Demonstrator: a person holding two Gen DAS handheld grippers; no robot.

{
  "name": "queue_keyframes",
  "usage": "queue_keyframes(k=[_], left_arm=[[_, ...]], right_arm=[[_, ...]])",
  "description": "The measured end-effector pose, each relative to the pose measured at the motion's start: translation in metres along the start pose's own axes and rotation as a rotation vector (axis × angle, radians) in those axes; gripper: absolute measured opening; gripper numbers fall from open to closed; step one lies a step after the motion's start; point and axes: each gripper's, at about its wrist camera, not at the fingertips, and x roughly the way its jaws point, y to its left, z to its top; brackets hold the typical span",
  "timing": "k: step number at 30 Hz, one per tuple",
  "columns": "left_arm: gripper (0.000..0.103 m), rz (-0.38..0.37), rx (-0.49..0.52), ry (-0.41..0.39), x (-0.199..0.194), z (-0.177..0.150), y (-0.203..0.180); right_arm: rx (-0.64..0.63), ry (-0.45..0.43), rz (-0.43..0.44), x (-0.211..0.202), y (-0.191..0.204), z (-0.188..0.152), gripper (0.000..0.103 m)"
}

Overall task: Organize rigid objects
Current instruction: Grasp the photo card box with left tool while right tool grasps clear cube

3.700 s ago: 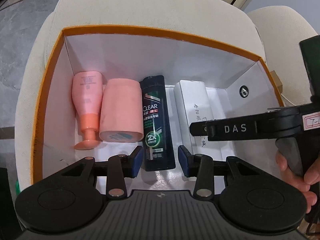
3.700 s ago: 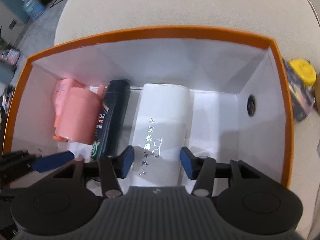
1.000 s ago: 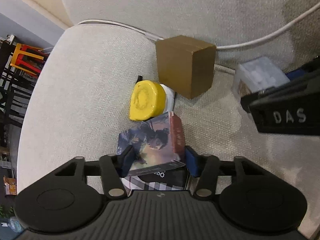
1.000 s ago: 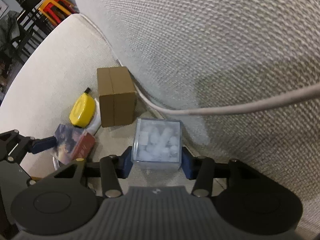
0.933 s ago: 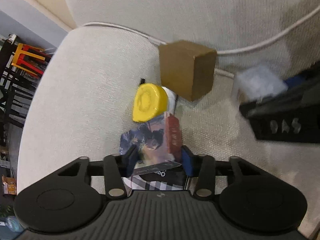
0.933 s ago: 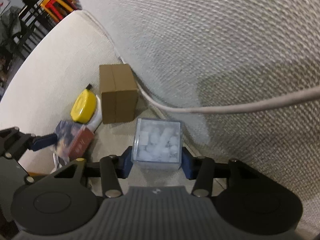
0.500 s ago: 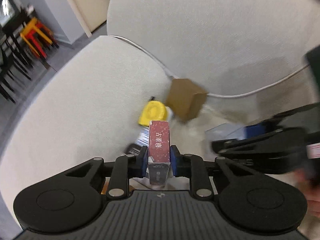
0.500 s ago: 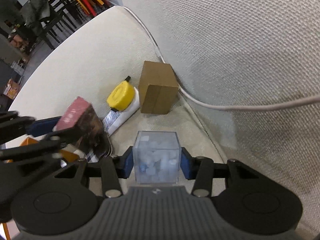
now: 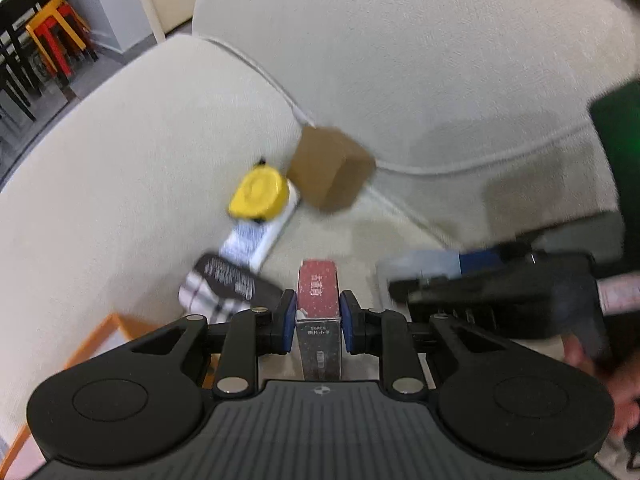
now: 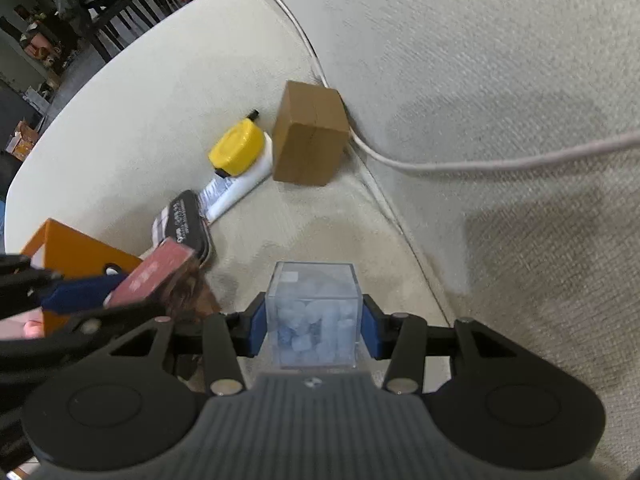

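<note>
The narrow red card box (image 9: 318, 312) clamped upright between the blue pads carries gold Chinese characters on its red face, too blurred to read. On the dark band below them small white print reads "55PCS" over a line of Chinese ending in "小卡". The black tin (image 9: 232, 282) near the sofa seat's left edge and the white tube (image 10: 236, 188) both bear print too small to read.

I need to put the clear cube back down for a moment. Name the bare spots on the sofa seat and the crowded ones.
Bare seat cushion lies ahead of the clear cube, between the brown carton and the backrest seam. Crowded: the left side, where the yellow tape measure, white tube, plaid case and orange box sit close together.
</note>
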Motion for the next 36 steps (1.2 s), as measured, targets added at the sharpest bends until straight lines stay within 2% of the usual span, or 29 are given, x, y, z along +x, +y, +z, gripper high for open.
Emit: queue_keyframes(k=[5, 9, 14, 17, 23, 27, 31, 34, 36], left_arm=[[0.027, 0.059, -0.027, -0.029, 0.016, 0.008, 0.001], [0.03, 0.071, -0.068, -0.018, 0.028, 0.005, 0.005], [0.03, 0.045, -0.138, 0.028, 0.038, 0.0, 0.012], [0.03, 0.033, -0.125, 0.046, 0.044, -0.004, 0.011], [0.03, 0.04, -0.161, 0.047, 0.046, -0.003, 0.01], [0.036, 0.059, -0.15, 0.033, 0.044, 0.001, 0.01], [0.032, 0.064, -0.143, 0.046, 0.052, 0.004, 0.009], [0.026, 0.046, -0.179, 0.034, 0.051, 0.002, 0.01], [0.025, 0.039, -0.194, 0.019, 0.048, 0.0, 0.01]], right_arm=[[0.013, -0.007, -0.018, -0.001, -0.002, 0.002, 0.047], [0.031, -0.004, -0.017, -0.004, -0.005, 0.002, 0.047], [0.019, 0.016, -0.016, -0.004, -0.003, 0.002, 0.048], [0.025, 0.014, -0.018, -0.003, -0.004, 0.002, 0.048], [0.051, 0.026, -0.01, -0.001, -0.008, 0.004, 0.048], [0.061, 0.035, -0.009, -0.001, -0.008, 0.005, 0.048], [0.058, 0.04, -0.009, -0.002, -0.008, 0.005, 0.048], [0.061, 0.038, -0.006, -0.003, -0.009, 0.005, 0.047], [0.073, 0.033, 0.002, -0.004, -0.01, 0.005, 0.047]])
